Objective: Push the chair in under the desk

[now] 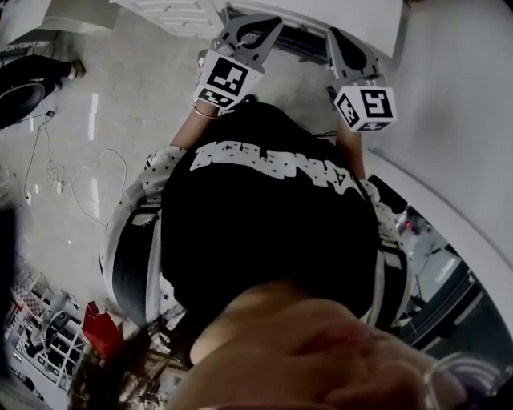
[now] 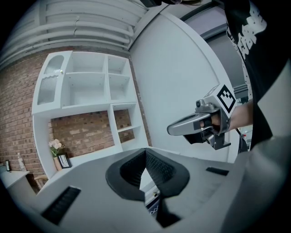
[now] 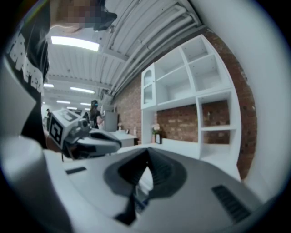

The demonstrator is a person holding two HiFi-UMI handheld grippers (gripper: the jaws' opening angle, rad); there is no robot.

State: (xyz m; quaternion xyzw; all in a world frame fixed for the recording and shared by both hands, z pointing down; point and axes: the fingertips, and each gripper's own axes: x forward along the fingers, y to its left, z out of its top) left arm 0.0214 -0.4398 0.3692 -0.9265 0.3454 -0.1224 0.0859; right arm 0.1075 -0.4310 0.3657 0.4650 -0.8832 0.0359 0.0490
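floor: pale floor [image 1: 88, 104] at the left of the head view, loose cables [image 1: 72, 176] on it, well apart from both grippers.
left gripper: left gripper [image 1: 255, 30] is held out ahead of the person's black shirt [image 1: 264, 208], roughly level. Its fingers [image 2: 160, 169] are clenched tip to tip with nothing between them, and touch nothing.
dark slatted thing: a dark slatted thing [image 1: 298, 38] sits ahead between the two grippers, tucked under a white edge [image 1: 361, 14]. Cannot tell if it belongs to the chair.
right gripper: right gripper [image 1: 346, 50] is just beside the left one at about the same height. Its fingers [image 3: 159, 170] are also clenched on nothing and clear of any surface.
chair: no view shows a chair plainly, so where it sits relative to the table can't be read. The dark slatted thing is the only candidate.
table: the white edge ahead is likely the table (a judgement). The white curved panel [image 1: 457, 120] at the right may be part of it or a wall, unclear.
background: both gripper views look past the fingers at a white shelf unit [image 2: 91, 91] on a brick wall [image 2: 18, 104], far off.
step: not settled. Empty, closed grippers held free fit a chair waiting to be pushed just as well as one already in under the table.
next move: can't be called from here. Whether a push is due depends on where the chair stands, and that isn't readable. Closed fingers would suit pushing rather than gripping.
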